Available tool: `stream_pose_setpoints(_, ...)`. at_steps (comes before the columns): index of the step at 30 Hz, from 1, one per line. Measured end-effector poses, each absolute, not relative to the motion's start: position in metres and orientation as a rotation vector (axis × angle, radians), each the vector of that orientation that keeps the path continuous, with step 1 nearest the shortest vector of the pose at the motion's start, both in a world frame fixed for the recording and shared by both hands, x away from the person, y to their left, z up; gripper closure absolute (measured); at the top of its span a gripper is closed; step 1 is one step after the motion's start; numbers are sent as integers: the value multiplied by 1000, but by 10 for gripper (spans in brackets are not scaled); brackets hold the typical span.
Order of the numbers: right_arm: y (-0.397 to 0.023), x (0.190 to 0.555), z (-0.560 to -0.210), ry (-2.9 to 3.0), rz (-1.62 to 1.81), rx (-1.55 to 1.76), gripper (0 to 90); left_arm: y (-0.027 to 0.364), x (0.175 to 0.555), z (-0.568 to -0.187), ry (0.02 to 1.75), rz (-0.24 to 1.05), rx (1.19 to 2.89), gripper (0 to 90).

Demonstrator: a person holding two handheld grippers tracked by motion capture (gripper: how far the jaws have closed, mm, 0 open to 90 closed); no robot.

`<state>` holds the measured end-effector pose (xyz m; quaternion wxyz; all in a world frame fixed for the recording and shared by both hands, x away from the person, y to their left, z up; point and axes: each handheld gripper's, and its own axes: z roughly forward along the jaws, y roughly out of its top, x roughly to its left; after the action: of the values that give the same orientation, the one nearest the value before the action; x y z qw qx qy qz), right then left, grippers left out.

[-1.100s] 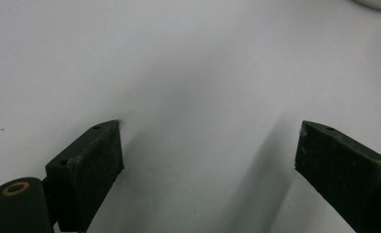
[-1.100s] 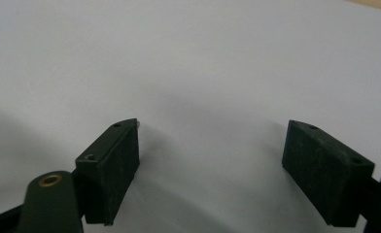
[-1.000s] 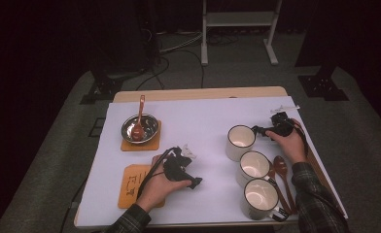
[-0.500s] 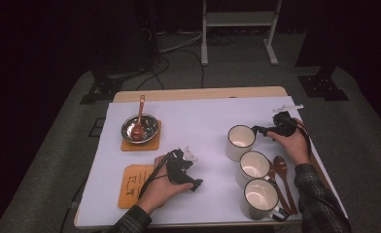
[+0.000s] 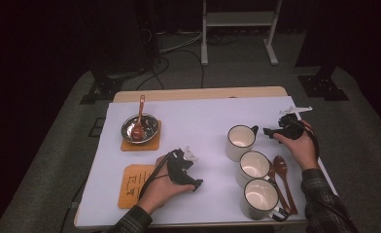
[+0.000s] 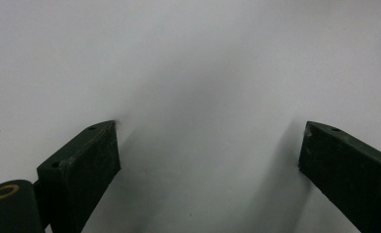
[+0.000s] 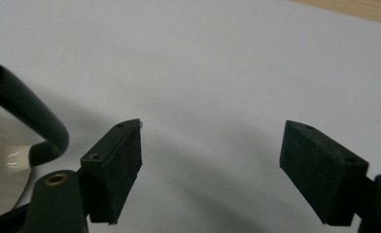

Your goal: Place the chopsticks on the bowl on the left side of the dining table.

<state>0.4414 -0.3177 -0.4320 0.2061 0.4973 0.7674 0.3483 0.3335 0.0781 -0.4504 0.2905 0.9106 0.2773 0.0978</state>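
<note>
White-covered counter (image 5: pixel 203 121) bearing three white enamel mugs with dark rims; the farthest mug (image 5: pixel 240 142) stands just beside the right gripper (image 5: pixel 268 132), jaws spread, nothing between them. Left gripper (image 5: pixel 197 184), near centre, likewise released and empty.

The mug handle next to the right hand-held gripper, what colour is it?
Black. The mug is white with a black handle, clearest in the right gripper view.

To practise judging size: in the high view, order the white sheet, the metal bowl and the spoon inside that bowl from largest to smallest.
1. White sheet
2. Metal bowl
3. Spoon, about as long as the bowl is wide, but far slimmer.
</note>
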Motion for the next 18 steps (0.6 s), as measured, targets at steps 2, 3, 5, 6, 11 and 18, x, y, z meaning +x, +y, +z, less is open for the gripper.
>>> stream_pose_setpoints(2,-320,438,-431,2136,976,1386,227,78,334,-450,739,261,2428,63)
stream_pose_setpoints(3,-321,436,-430,2134,971,1391,230,78,334,-450,737,263,2429,63)
stream_pose_setpoints(5,-323,432,-429,2131,978,1390,239,78,334,-450,740,261,2432,63)
stream_pose_setpoints(6,-323,430,-429,2132,980,1388,245,78,334,-450,742,259,2435,63)
stream_pose_setpoints(11,-329,422,-425,2123,991,1389,263,78,334,-450,742,257,2432,63)
stream_pose_setpoints(18,-334,413,-422,2126,982,1397,295,78,334,-450,743,257,2430,63)
